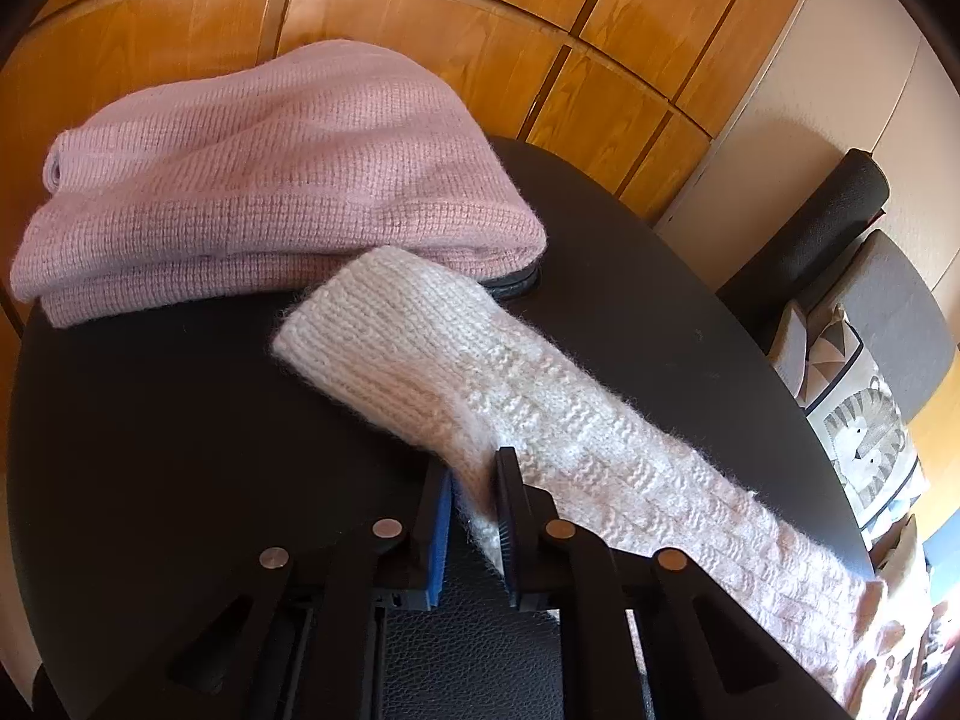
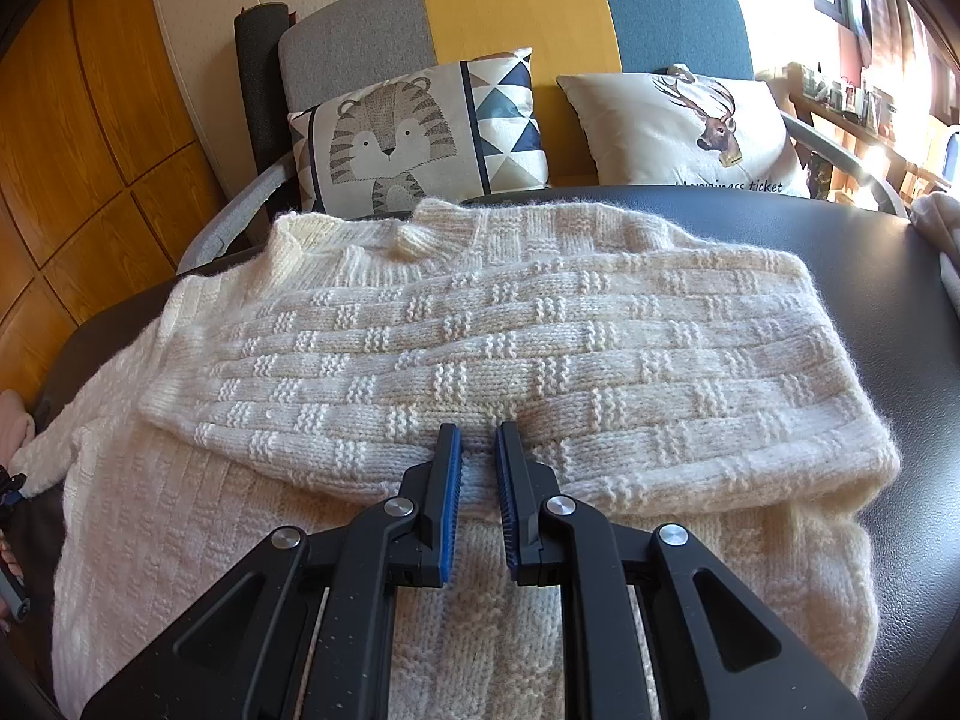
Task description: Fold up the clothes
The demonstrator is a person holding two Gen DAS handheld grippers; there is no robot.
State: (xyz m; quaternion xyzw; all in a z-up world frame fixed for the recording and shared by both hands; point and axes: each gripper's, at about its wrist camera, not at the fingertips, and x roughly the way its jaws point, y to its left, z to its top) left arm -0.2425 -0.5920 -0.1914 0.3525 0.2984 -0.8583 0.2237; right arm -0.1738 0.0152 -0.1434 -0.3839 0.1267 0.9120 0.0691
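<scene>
A cream knitted sweater (image 2: 456,330) lies spread on the black table (image 2: 870,252), one sleeve folded across its body. My right gripper (image 2: 478,435) hovers over the folded sleeve's lower edge, jaws slightly apart with nothing between them. In the left wrist view the sweater's other sleeve (image 1: 456,360) stretches across the table, cuff toward the far side. My left gripper (image 1: 474,468) is shut on this sleeve's edge. A folded pink sweater (image 1: 264,180) lies behind the cuff.
A sofa (image 2: 510,6) with a tiger cushion (image 2: 414,132) and a deer cushion (image 2: 678,126) stands beyond the table. Wooden cabinet doors (image 1: 420,18) rise behind the pink sweater. A white cloth (image 2: 942,228) lies at the table's right edge.
</scene>
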